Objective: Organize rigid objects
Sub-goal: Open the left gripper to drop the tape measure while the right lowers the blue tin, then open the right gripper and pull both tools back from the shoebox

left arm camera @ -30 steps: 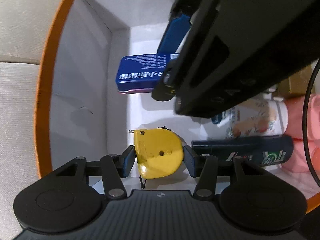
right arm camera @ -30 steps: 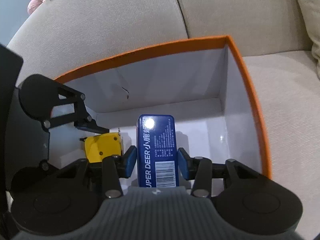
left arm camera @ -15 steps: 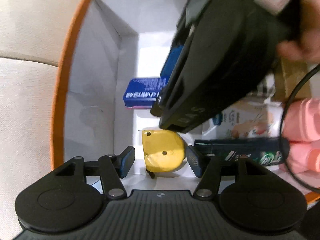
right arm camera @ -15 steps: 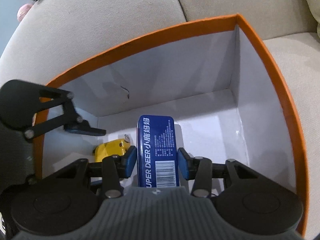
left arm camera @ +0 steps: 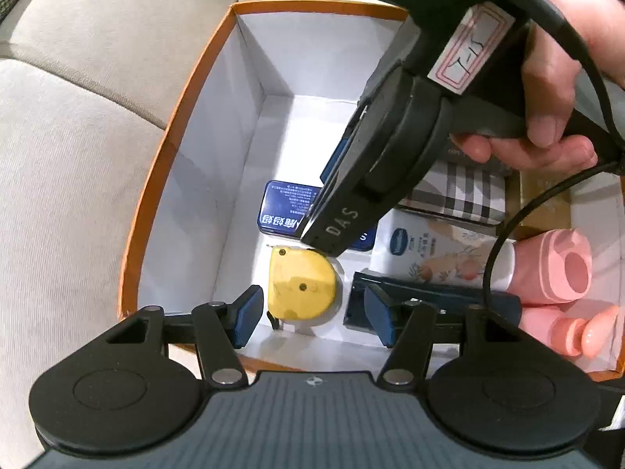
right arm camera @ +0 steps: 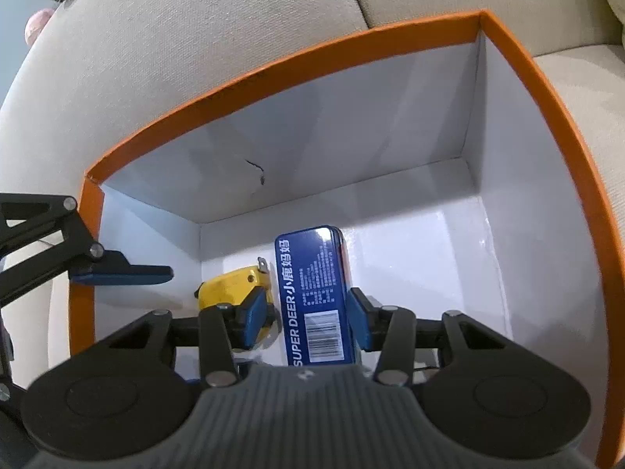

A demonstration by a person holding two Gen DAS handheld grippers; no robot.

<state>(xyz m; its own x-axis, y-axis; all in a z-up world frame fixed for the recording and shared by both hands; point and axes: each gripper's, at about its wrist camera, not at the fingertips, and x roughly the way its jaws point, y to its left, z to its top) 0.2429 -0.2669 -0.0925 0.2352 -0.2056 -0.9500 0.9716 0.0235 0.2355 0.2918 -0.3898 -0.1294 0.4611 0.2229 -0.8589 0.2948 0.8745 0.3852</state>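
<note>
Down inside the orange-rimmed box (right arm camera: 297, 62) on the sofa: the blue tin (right arm camera: 310, 269), clenched across its narrow width by the right gripper (right arm camera: 308, 316). Runs lengthwise straight out from the jaws, barcode end nearest the gripper body, far end toward the box's back wall. Cannot tell whether resting on the box floor or hanging just above it.

Just beside the tin's long edge, touching or nearly so: the yellow tape measure (left arm camera: 300, 287), flat on the floor in the corner at the left of the right wrist view. Over it, pointing steeply down, the left gripper (left arm camera: 312, 318): released, jaws having just been opening, pads clear of the tape measure below the gap.

By judgement: right gripper already on the tin, so only lowering and letting go left, keeping the long axis parallel to the side walls, with bare floor on the side away from the tape measure.
</note>
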